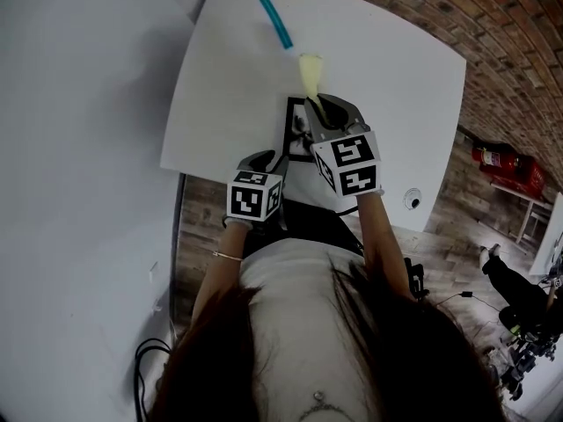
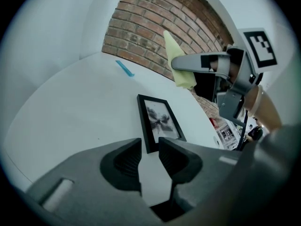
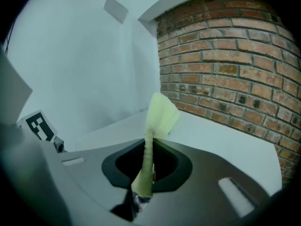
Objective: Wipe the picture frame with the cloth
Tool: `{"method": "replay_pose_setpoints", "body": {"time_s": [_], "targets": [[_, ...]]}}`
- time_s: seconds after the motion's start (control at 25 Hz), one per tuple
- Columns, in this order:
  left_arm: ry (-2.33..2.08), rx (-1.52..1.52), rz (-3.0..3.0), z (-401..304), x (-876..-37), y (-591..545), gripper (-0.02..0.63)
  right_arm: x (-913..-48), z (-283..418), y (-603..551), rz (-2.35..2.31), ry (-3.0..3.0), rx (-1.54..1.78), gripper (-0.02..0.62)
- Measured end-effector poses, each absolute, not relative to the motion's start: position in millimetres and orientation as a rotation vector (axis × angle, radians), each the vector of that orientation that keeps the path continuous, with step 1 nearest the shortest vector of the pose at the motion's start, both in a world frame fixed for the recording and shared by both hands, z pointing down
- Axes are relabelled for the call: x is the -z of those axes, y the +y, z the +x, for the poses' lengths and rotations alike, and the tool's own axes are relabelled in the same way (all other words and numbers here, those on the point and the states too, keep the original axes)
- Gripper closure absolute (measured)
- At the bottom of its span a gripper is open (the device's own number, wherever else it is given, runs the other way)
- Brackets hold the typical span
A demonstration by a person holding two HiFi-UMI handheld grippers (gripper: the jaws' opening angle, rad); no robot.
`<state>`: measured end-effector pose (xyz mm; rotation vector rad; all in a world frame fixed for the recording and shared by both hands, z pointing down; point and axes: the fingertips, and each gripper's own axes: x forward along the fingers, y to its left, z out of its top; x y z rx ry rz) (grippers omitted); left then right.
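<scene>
A black picture frame [image 2: 159,121] with a grey print lies flat on the white table [image 1: 378,60]; in the head view only its dark left edge [image 1: 288,123] shows between the grippers. My right gripper [image 3: 150,146] is shut on a pale yellow cloth [image 3: 160,113], which sticks up past the jaws. Seen from the head, the cloth [image 1: 310,75] hangs just beyond the frame's far end, with the right gripper [image 1: 331,112] over the frame. My left gripper [image 2: 149,147] hovers at the frame's near end, its jaws a narrow gap apart with nothing between them; in the head view the left gripper [image 1: 264,160] is near the table's front edge.
A blue stick-like object [image 1: 275,21] lies at the far side of the table. A brick wall [image 3: 235,65] runs behind and to the right. A red extinguisher [image 1: 497,159] stands on the floor at right. The person's body fills the lower head view.
</scene>
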<state>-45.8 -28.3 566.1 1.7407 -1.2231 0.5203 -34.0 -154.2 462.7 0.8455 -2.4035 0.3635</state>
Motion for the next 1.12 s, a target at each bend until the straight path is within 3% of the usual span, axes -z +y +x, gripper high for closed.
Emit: {"method": "replay_pose_setpoints", "body": {"time_s": [1.12], "targets": [[-1.146, -0.516, 1.668, -38.0, -582.1, -30.7, 0.505, -531.5, -56.4, -150.7, 0.643, -2.297, -0.47, 0.561]]}}
